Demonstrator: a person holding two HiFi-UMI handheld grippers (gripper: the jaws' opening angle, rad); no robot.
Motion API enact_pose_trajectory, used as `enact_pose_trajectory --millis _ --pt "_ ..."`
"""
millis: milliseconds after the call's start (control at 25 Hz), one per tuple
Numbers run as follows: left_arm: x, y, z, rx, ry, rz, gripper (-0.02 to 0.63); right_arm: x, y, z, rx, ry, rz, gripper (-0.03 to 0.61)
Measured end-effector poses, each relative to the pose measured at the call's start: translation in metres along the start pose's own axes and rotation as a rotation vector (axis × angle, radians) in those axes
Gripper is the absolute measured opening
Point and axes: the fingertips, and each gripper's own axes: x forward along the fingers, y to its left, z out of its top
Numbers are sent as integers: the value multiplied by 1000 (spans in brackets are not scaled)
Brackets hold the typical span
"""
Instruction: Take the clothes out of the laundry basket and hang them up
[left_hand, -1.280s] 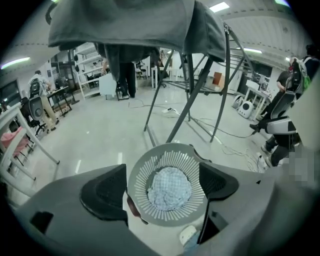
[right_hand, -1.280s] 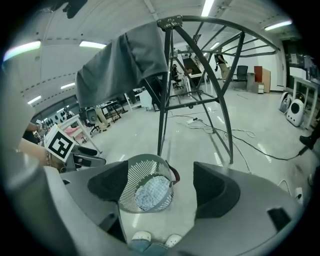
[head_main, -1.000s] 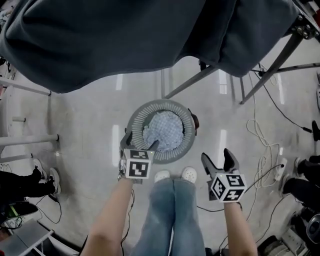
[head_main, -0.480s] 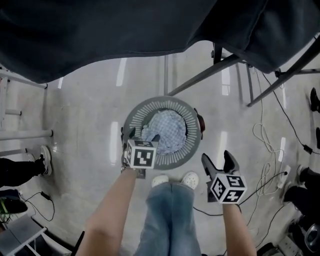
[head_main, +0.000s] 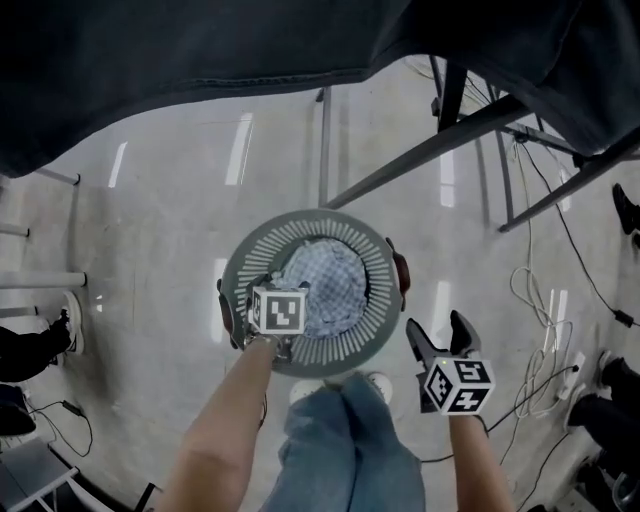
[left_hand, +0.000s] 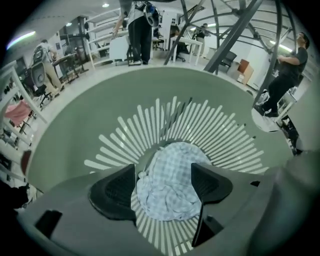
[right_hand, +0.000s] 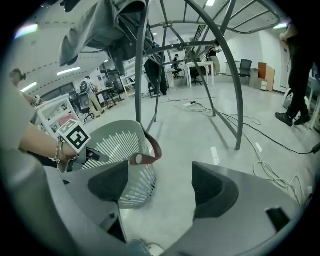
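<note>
A round grey slatted laundry basket (head_main: 375, 255) stands on the floor in front of my feet, with a crumpled blue-and-white checked cloth (head_main: 330, 285) at its bottom. My left gripper (head_main: 280, 290) reaches down inside the basket at its near left side. In the left gripper view the cloth (left_hand: 172, 185) lies just beyond and between the jaws of my left gripper (left_hand: 162, 187). Those jaws are closing, and the pads do not press on the fabric. My right gripper (head_main: 440, 335) hovers open and empty outside the basket, to its right.
Dark garments (head_main: 200, 60) hang overhead on a drying rack with slanted metal legs (head_main: 440, 150). Cables (head_main: 540, 330) trail over the floor at right. The basket (right_hand: 120, 150) has a brown strap handle (right_hand: 147, 150). Bystanders' shoes (head_main: 68, 320) show at the left edge.
My left gripper has gone forward and down into the basket, over the checked cloth, and its jaws have narrowed. The basket now looks closer. The right gripper has hardly moved.
</note>
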Motion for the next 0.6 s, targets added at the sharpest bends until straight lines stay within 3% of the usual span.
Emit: enact_pose_trajectory --millis 400,600 --pt "102 36 -55 -104 164 99 245 64 -39 -21 -31 -40 -14 394" --pt "136 46 -69 -115 219 177 227 84 -53 -23 -64 -50 -8 394"
